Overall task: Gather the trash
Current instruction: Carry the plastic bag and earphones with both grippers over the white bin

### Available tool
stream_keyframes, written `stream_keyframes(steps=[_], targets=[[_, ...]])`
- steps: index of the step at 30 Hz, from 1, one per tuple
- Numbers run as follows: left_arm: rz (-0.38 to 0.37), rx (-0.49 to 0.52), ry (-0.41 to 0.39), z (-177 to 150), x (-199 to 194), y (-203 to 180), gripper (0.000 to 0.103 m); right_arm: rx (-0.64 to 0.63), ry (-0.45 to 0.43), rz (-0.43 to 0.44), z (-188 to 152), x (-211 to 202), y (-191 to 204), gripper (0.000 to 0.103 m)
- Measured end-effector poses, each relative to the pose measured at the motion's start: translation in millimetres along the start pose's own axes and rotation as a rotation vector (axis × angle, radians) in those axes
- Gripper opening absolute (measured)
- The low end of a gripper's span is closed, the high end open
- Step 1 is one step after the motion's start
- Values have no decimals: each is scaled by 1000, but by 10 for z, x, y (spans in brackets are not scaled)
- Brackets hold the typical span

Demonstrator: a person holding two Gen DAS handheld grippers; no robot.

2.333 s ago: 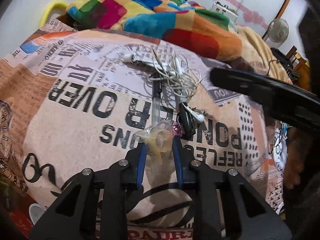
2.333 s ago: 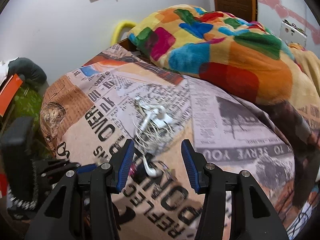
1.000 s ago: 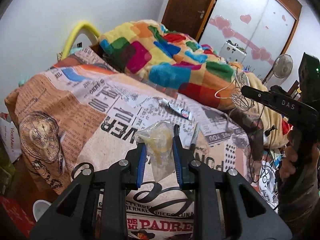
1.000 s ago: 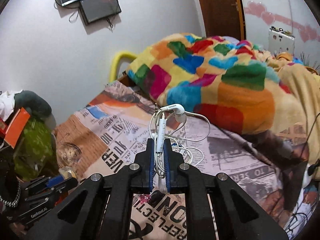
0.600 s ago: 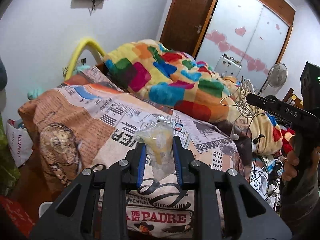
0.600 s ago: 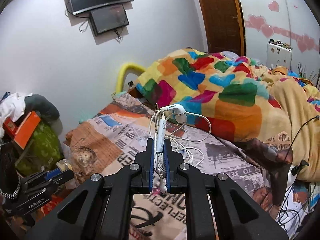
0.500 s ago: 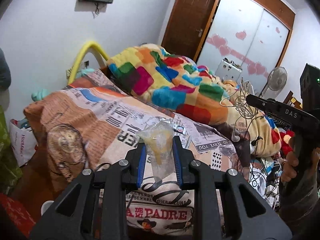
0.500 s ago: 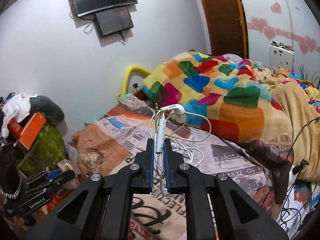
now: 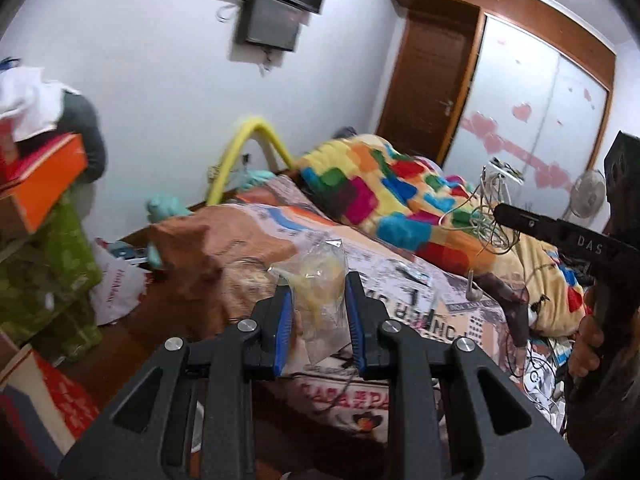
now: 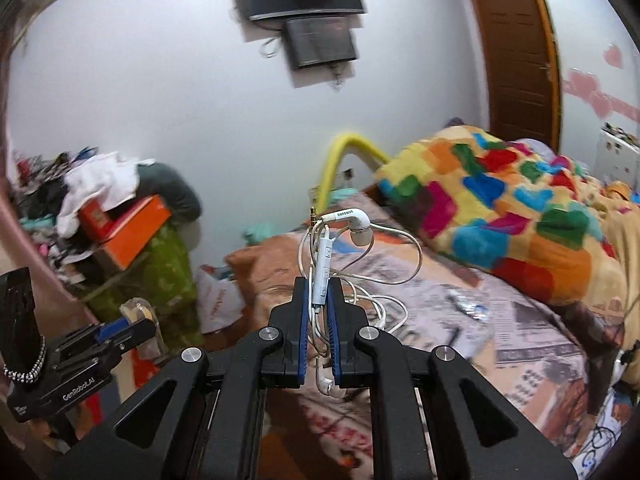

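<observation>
Change: both grippers have lifted away from the bed since the earlier frames, each keeping its load; more wall, the TV and the floor clutter now fill both views.
Left gripper (image 9: 316,300): narrowly parted, blue pads pressed on a clear bag (image 9: 320,288) with something yellow inside.
Bag position: squeezed between the fingers at frame centre, its crumpled top sticking up past the tips and its lower end hanging below them.
Right gripper (image 10: 319,292): closed tight on white earphones (image 10: 324,268).
Earphones position: remote clamped upright between the pads; an earbud and the plug stand above the tips, cable loops spill to the right, another bud dangles under the fingers.
Left pose: tilted downward over the bed's (image 9: 256,240) near corner, in the air.
Right pose: tilted downward, also clear of the bed; seen at right edge of the left view with a hand (image 9: 588,344) on its grip.
Cross view: left gripper shows at lower left of the right view, bag in its tips.
Left on bed: small wrapper (image 10: 468,306) on the newspaper-print sheet, centre right of the right view.
</observation>
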State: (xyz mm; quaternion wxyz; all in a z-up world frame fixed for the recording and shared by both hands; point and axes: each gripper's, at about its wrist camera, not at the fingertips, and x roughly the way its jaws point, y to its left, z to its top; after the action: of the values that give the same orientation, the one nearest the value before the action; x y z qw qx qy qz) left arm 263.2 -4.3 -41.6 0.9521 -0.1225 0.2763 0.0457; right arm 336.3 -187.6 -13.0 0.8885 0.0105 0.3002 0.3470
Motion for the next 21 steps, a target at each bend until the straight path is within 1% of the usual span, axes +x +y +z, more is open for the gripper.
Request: stream_keyframes(steps=[10,16,21], targets=[[113,-72,-71,-169,-779,875,25,-87,37,127,-209,145,1011,8],[181,-102,-80,-322,-1102,1369,25,-119,74,198,-353,318,1542,8],[236,-126,-65,-470,-1242,1758,25,-170,117,233,-488,522,1956,8]])
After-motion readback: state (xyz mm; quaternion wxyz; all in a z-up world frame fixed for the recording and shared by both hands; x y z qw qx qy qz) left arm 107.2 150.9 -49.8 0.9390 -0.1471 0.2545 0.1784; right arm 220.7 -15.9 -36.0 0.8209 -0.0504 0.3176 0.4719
